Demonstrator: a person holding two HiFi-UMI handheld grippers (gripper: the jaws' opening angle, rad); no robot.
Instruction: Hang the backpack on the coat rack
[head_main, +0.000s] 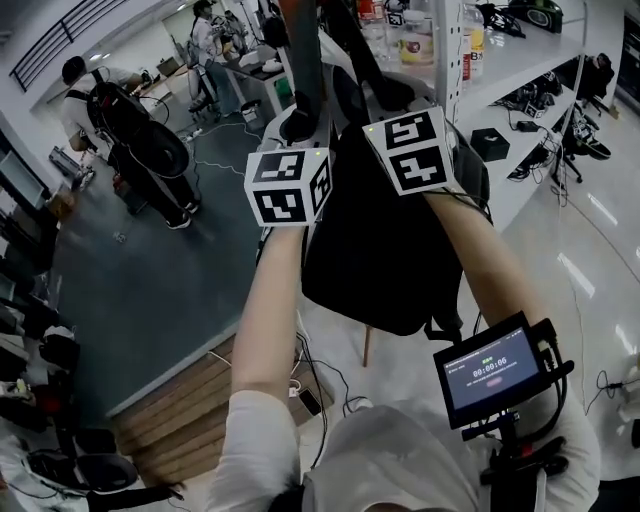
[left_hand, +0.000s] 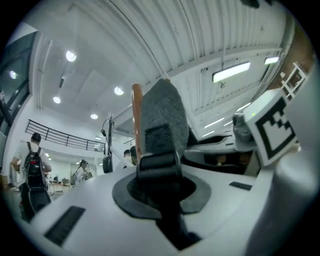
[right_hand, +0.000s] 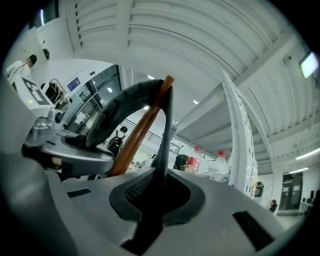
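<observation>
A black backpack hangs below both raised grippers, close against the coat rack's brown wooden pole. My left gripper is shut on a grey padded shoulder strap with a black buckle. In the left gripper view the pole stands just behind that strap. My right gripper is shut on a thin dark strap loop that arches over a slanted wooden peg. The backpack's top is hidden behind the marker cubes. The jaws of both grippers are closed on fabric.
White shelving with bottles and gear stands at the right, close to the backpack. A person carrying a backpack stands at the far left. A wooden platform and cables lie below. A small screen is mounted at the person's chest.
</observation>
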